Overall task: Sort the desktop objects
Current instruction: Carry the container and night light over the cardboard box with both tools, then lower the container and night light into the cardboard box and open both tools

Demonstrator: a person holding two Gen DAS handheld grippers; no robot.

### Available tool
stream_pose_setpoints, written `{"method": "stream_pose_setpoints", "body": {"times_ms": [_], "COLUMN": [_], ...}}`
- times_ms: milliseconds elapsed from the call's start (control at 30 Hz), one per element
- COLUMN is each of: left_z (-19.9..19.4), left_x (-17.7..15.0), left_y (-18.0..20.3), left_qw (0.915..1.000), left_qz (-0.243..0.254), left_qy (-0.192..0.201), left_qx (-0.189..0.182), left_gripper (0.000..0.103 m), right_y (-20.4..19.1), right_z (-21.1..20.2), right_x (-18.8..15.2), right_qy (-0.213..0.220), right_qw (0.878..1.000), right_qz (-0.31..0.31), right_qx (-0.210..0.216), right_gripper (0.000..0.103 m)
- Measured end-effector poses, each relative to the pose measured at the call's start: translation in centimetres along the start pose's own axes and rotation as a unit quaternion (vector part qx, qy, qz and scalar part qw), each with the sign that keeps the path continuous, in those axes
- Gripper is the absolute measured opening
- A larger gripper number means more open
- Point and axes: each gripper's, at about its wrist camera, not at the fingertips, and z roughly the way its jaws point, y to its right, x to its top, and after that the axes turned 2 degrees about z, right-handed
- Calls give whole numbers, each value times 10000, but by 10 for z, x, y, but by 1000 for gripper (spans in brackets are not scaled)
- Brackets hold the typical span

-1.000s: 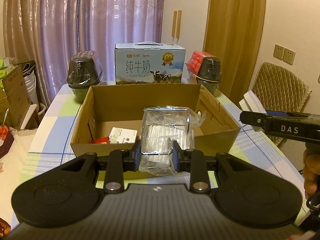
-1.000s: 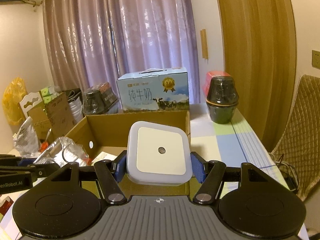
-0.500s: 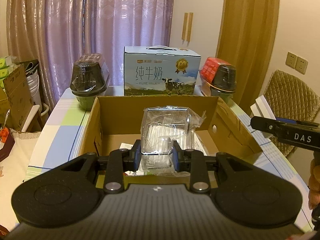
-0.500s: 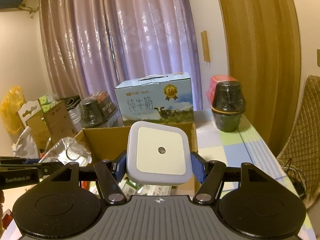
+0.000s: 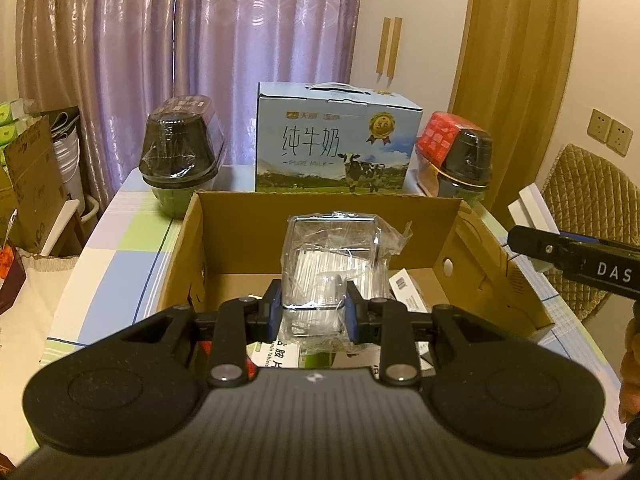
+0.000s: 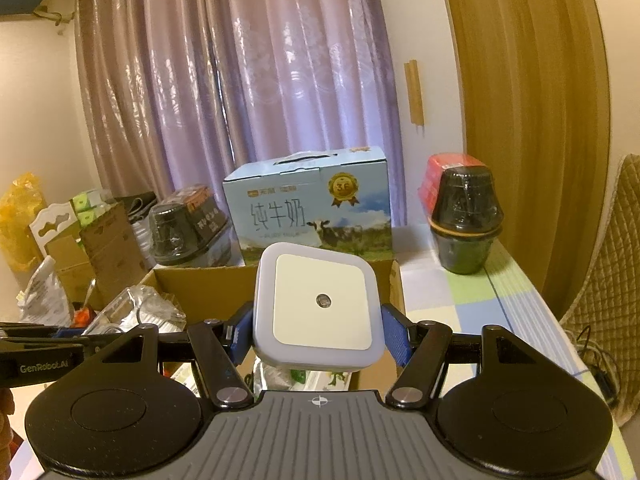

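Left gripper (image 5: 313, 307) is clamped on a clear plastic-wrapped pack (image 5: 334, 256), held above the open cardboard box (image 5: 472, 256); right gripper (image 6: 318, 334) is closed round a white square night light (image 6: 320, 304), held over the box's right side; 1 milk carton (image 5: 336, 152) and 2 dark wrapped pots (image 5: 180, 152) (image 5: 466, 160) are seen behind the box on the checked tabletop (image 6: 512, 304); paper packs lie inside.

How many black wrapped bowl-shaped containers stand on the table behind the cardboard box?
2. One black wrapped container stands left of the milk carton, the other right of it, in front of a red package. More may be hidden behind the carton.
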Motion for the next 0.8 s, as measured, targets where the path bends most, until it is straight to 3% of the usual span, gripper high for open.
{"method": "stream_pose_setpoints", "body": {"times_ms": [800], "left_z": [44], "left_x": [14], "left_y": [-23], "left_qw": [9995], "left_qz": [-217], "left_qy": [-199], "left_qx": [125], "left_gripper": [25], "right_y": [-6], "right_z": [39], "right_x": [1], "right_qy": [-196], "right_qw": [9998], "right_qz": [-49], "right_qx": [-1], "right_gripper": [62]}}
